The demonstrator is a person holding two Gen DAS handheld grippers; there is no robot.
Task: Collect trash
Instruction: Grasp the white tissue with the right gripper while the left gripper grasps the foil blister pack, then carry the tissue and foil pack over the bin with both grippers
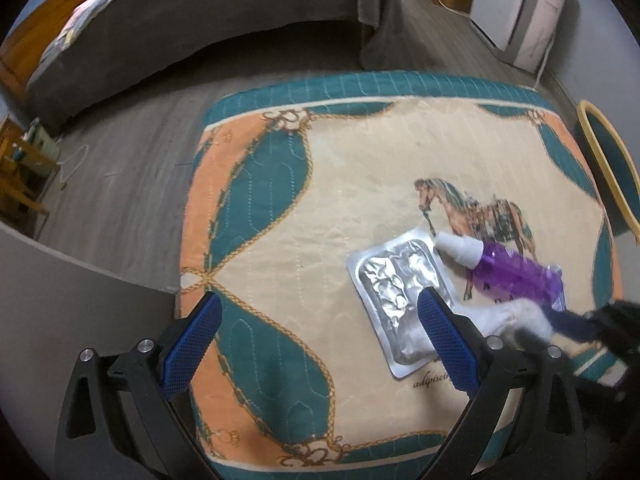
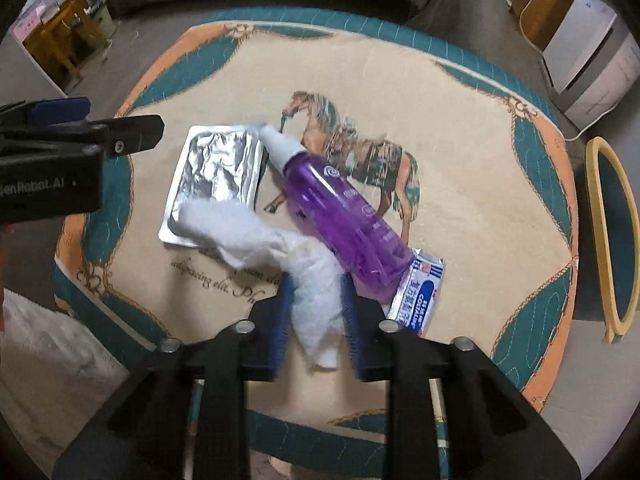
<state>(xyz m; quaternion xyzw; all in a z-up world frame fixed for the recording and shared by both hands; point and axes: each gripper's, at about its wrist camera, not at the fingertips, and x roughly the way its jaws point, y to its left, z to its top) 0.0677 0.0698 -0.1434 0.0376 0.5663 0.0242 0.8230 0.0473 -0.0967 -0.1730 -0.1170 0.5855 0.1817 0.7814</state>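
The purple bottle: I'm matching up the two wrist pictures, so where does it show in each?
Left wrist: purple bottle at right of centre, white cap toward the foil tray, partly behind the blurred right gripper.
Right wrist: bottle in the middle, slanting from upper left to lower right, above the white tissue.
Shared landmark: the horse print beside the bottle.

A quilted cloth (image 2: 460,128) with teal and orange borders covered the tabletop, and a horse picture (image 2: 352,152) was printed in its middle. Behind it stood a grey sofa (image 1: 200,36) on the grey wooden floor (image 1: 132,184). A white appliance (image 2: 588,64) stood at the far right, and wooden furniture (image 2: 60,44) at the far left. A teal chair with a yellow rim (image 2: 612,232) was beside the tabletop.
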